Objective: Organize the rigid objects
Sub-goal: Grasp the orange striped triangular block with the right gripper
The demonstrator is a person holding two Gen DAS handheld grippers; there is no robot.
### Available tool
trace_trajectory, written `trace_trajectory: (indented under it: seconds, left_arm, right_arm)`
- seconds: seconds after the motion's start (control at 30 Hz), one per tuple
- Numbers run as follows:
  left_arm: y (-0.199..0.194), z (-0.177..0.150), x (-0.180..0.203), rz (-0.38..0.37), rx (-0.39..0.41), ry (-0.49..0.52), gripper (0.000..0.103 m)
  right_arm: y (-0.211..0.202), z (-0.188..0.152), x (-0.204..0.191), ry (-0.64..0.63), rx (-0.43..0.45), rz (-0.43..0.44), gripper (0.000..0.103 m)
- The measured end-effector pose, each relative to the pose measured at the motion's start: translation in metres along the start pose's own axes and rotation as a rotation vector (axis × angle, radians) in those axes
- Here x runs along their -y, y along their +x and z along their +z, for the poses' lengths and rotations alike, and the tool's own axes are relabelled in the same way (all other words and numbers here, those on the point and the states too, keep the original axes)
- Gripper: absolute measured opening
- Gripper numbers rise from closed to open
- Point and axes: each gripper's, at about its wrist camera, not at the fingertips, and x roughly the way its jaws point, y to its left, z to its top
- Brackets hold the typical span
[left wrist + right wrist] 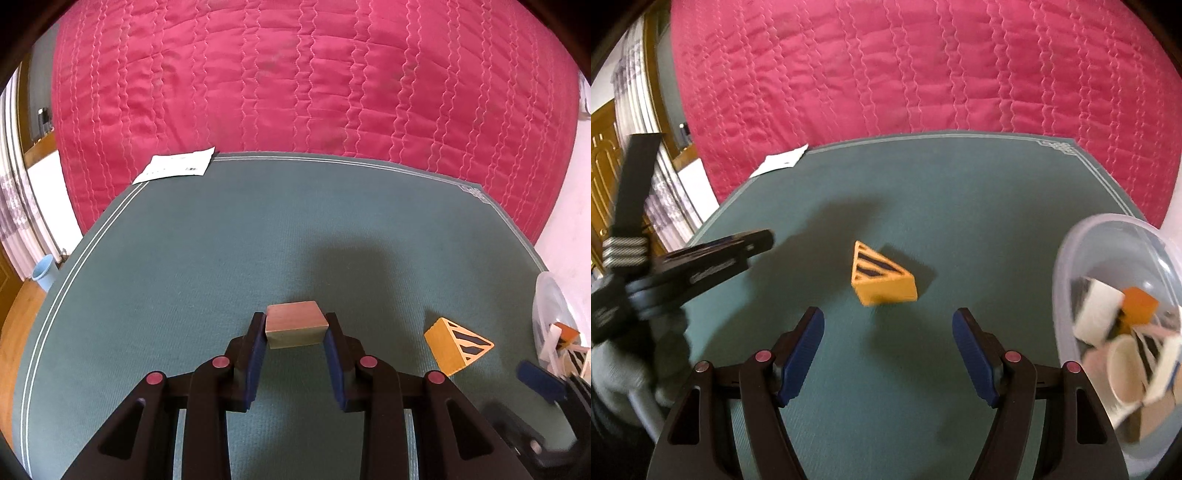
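Note:
My left gripper (296, 326) is shut on a plain wooden rectangular block (296, 324), held between the blue pads just above the green mat (184, 258). A yellow triangular block with black stripes (458, 345) lies on the mat to its right; it also shows in the right wrist view (882, 275). My right gripper (888, 317) is open and empty, just short of that triangle. A clear plastic tub (1067, 266) with several blocks inside stands at the right.
The green mat (960, 184) lies on a red quilted bedspread (295, 74). A white printed paper (177, 166) lies at the mat's far left corner. The left gripper's body and gloved hand (639, 280) fill the right view's left side. A blue cup (44, 273) stands on the floor.

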Motion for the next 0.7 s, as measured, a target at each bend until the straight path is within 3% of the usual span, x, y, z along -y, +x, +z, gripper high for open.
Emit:
trace_trajectory:
  seconds: [0.37, 0.6, 0.7]
  left_arm:
    - [0.003, -0.001, -0.006, -0.012, -0.023, -0.029, 0.032]
    - [0.005, -0.002, -0.005, -0.01, -0.031, -0.025, 0.032]
    - [0.006, -0.003, -0.004, -0.007, -0.037, -0.02, 0.032]
  right_arm:
    - [0.041, 0.022, -0.002, -0.017, -0.039, -0.012, 0.069]
    - [0.051, 0.025, -0.009, -0.045, -0.069, -0.013, 0.045]
    - [0.051, 0.025, -0.009, -0.05, -0.068, -0.01, 0.044]
